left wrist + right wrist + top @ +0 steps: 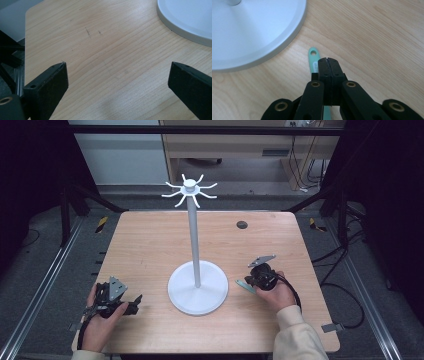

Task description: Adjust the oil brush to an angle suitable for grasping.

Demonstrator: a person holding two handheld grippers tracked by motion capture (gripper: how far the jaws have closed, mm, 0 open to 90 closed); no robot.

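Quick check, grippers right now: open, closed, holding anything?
Left gripper: open, jaws wide apart over bare table, holding nothing.
Right gripper: jaws closed, a green handle beneath them; whether gripped cannot be told.

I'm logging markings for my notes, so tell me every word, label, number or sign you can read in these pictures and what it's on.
No text reads clearly anywhere.
Green handle under the shut right gripper: a small pale label, too blurred to read.
White stand: no marking.
Table: only faint scuff marks, no writing.
Yellow-and-black striped tape on the floor: a hazard pattern, no words.
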